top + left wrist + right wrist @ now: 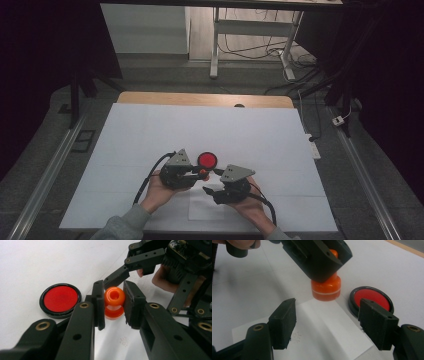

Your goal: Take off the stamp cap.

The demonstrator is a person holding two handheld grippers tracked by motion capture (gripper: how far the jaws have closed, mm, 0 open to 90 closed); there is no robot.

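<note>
An orange stamp with a round knob (pixel 114 302) stands upright on the white table, and my left gripper (pixel 114 293) is shut on its knob. From above, the stamp (pixel 203 173) sits just below a round red ink pad with a black rim (pixel 207 160). In the right gripper view the stamp's base (pixel 326 288) rests at the far edge of a white paper sheet (pixel 324 332). My right gripper (pixel 329 320) is open and low over that sheet, short of the stamp, with nothing between its jaws. The ink pad (pixel 368 296) lies beyond its right jaw.
A white board (pixel 150 135) covers the wooden table, and the paper sheet (pixel 205 210) lies near the front edge. Both hands come in from the bottom. Metal rails run along the floor on both sides, with a desk frame and cables behind.
</note>
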